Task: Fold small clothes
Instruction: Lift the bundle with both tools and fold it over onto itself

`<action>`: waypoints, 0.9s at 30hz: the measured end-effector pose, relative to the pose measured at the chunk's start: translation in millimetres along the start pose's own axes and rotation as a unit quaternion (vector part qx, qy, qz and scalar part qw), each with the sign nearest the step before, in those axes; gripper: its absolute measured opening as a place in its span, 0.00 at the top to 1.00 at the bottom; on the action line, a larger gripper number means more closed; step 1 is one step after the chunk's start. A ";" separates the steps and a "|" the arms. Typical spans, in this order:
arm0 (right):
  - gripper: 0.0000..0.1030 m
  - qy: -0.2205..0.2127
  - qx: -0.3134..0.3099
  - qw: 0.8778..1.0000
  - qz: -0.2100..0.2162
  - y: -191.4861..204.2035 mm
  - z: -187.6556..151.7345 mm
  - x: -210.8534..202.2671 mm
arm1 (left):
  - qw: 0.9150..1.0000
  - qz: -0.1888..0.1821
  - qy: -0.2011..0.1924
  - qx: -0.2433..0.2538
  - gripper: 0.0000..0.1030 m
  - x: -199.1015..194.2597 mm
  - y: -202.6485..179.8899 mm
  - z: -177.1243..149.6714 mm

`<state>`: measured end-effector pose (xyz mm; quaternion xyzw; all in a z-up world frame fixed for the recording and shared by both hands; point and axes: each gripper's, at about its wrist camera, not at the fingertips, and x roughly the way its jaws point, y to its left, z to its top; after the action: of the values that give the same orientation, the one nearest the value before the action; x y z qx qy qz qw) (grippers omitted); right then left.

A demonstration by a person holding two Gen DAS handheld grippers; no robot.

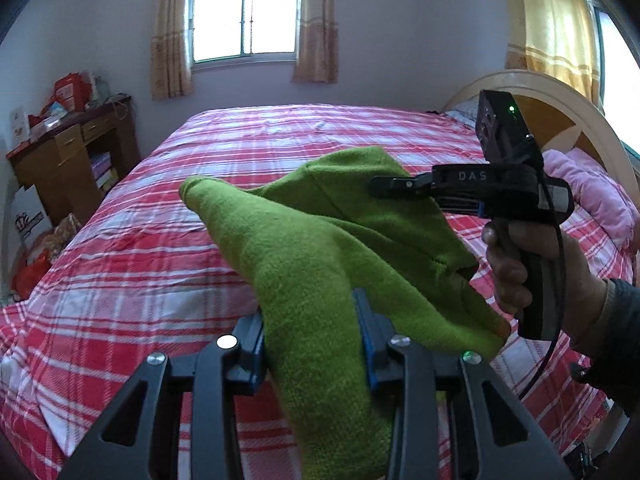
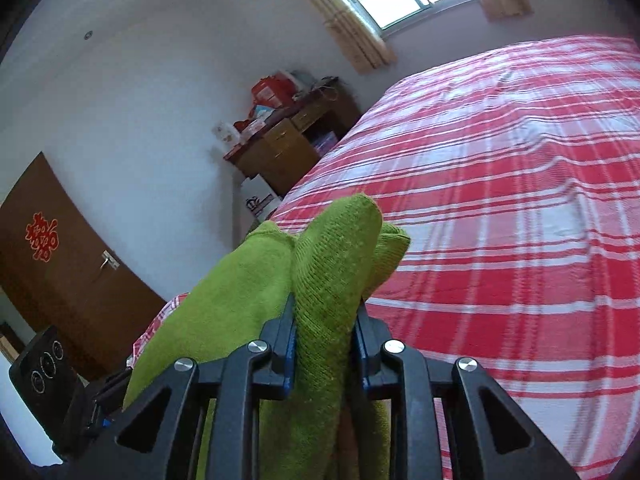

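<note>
Both ends are pinched: the left hand-held gripper [image 1: 314,344] clamps a bunched fold of the green knit garment [image 1: 320,240], and the right hand-held gripper [image 2: 325,350] bites another fold of it. The garment hangs in the air between them, lifted above the red plaid bed [image 1: 168,216]. A wooden desk [image 1: 68,152] stands beside the bed.
</note>
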<state>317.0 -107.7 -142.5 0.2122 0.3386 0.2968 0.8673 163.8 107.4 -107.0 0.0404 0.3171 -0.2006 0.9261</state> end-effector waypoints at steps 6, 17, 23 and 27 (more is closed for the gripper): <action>0.79 0.015 -0.018 1.000 0.015 26.7 -0.3 21.8 | 1.000 0.012 -0.013 -0.018 0.64 -11.5 21.9 -6.5; 0.80 0.041 -0.028 0.998 0.045 58.9 -4.7 69.1 | 0.998 0.040 -0.023 -0.044 0.64 -31.3 65.8 -14.6; 0.80 0.055 -0.035 0.996 0.057 72.7 -2.7 88.6 | 0.997 0.055 -0.026 -0.054 0.64 -36.6 81.7 -21.2; 0.80 0.064 -0.046 0.995 0.062 84.1 -1.8 100.1 | 0.996 0.062 -0.026 -0.056 0.64 -38.2 91.5 -23.8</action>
<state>344.0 20.2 -142.0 0.1737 0.3656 0.3784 0.8325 159.0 209.3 -107.7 0.0024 0.3004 -0.1253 0.9455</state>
